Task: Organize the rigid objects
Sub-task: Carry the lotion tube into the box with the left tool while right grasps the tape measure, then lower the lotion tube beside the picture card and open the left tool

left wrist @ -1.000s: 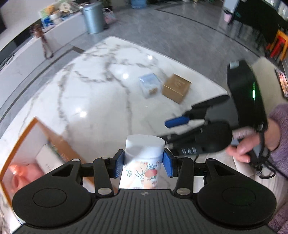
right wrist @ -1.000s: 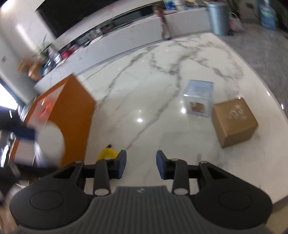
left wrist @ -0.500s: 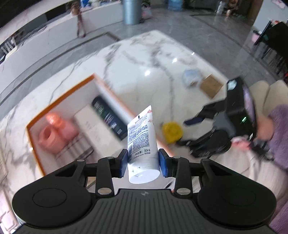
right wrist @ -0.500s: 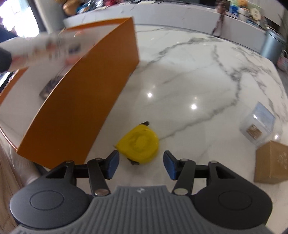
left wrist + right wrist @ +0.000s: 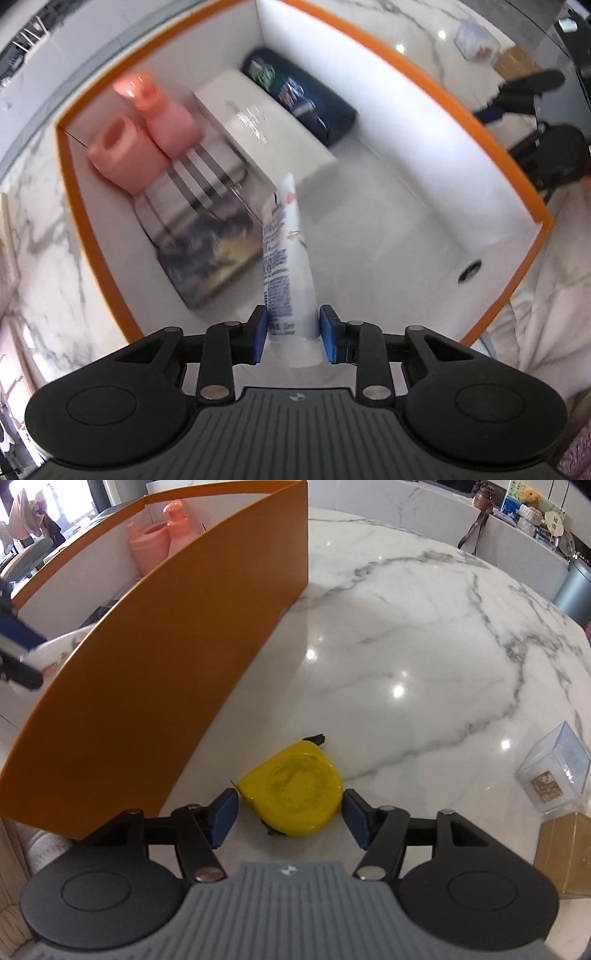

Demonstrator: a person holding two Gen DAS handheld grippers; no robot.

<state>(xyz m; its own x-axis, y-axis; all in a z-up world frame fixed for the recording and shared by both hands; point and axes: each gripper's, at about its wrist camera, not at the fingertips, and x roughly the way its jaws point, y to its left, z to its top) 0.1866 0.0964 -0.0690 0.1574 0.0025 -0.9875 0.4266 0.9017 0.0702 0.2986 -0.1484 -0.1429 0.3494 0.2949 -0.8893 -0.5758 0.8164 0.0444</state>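
My left gripper [image 5: 291,334] is shut on a white cream tube [image 5: 286,258] and holds it over the open orange box [image 5: 406,70], tube pointing down into the bare white floor of the box. My right gripper [image 5: 290,810] is open, its jaws on either side of a yellow tape measure [image 5: 293,794] that lies on the marble table [image 5: 424,635] beside the box's orange wall [image 5: 166,672]. The pads do not touch the tape measure.
In the box lie a pink pump bottle [image 5: 162,114], a pink cup [image 5: 122,155], a white carton [image 5: 258,125], a dark pack [image 5: 303,96] and a printed booklet [image 5: 207,243]. A clear cube [image 5: 554,771] and a brown carton [image 5: 569,853] stand at the table's right.
My left gripper carried the tube from above the table to over the box interior, closer in. My right gripper dropped toward the tape measure and now straddles it with wider jaws.
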